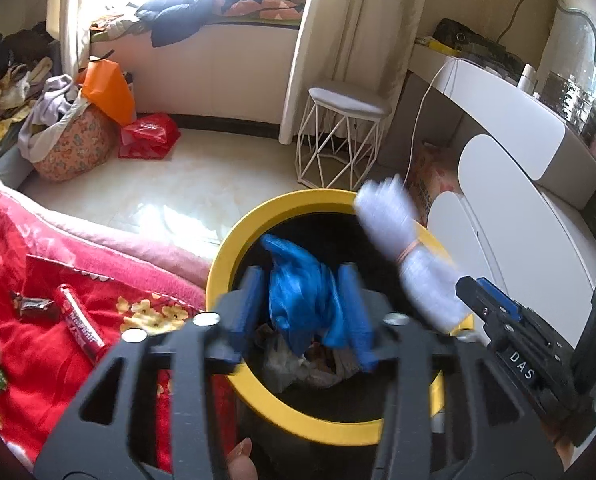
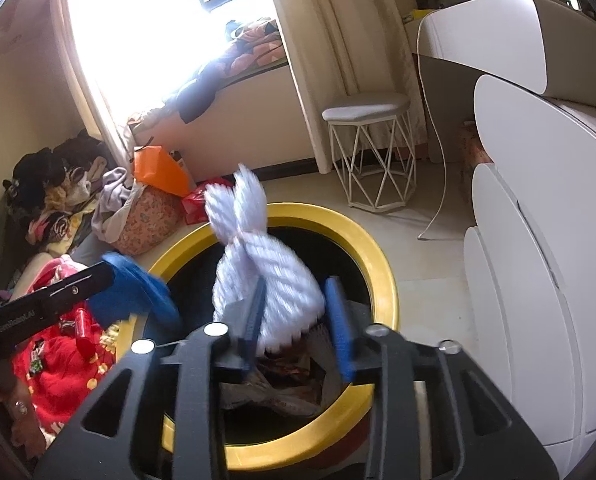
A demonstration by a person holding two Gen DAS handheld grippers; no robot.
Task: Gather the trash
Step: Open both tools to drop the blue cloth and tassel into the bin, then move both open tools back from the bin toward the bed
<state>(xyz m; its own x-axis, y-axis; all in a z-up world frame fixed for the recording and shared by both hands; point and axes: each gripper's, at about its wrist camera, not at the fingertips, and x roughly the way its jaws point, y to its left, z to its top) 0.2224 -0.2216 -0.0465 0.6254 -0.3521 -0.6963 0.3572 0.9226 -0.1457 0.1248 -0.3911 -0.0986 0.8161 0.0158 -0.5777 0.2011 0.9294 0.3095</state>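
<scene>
A round bin with a yellow rim (image 1: 234, 248) (image 2: 378, 248) stands on the floor below both grippers, with crumpled wrappers (image 1: 298, 368) inside. My left gripper (image 1: 302, 280) hangs over the bin's mouth, jaws apart, and a blurred blue plastic bag (image 1: 302, 292) sits loose between its fingers. My right gripper (image 2: 296, 290) is over the same bin. A blurred white bundle tied with a rubber band (image 2: 266, 276) (image 1: 402, 240) lies between its spread blue pads, apparently loose. The right gripper (image 1: 494, 312) shows at the right of the left wrist view.
A red blanket (image 1: 26, 360) left of the bin carries candy wrappers (image 1: 34, 306) and a red tube (image 1: 80, 324). A white wire stool (image 1: 338, 136), white cabinets (image 1: 518, 208), a floral bag (image 1: 78, 144) and a red bag (image 1: 150, 136) stand around the floor.
</scene>
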